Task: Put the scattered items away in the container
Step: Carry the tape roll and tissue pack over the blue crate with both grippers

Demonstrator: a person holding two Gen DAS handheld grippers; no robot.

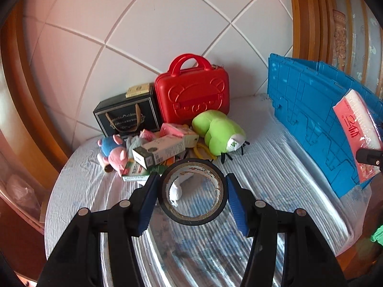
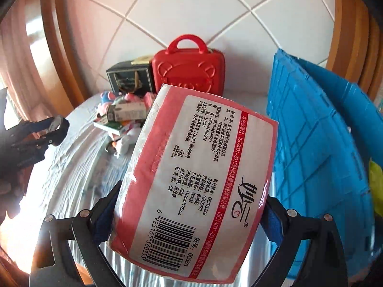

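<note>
My left gripper (image 1: 192, 192) is shut on a roll of black tape (image 1: 191, 215), held upright above the white-covered table (image 1: 275, 179). My right gripper (image 2: 189, 217) is shut on a red and white tissue pack (image 2: 196, 179), held up beside the blue crate (image 2: 318, 157). The tissue pack (image 1: 359, 131) also shows in the left wrist view, in front of the blue crate (image 1: 306, 110). A pile of scattered items lies at the back: a green plush (image 1: 219, 132), a blue and pink plush (image 1: 112, 150) and small boxes (image 1: 159, 150).
A red case (image 1: 192, 95) and a black gift bag (image 1: 126, 116) stand against the tiled wall behind the pile. Wooden frames flank the table left and right. A small white item (image 1: 176, 189) lies on the cloth behind the tape.
</note>
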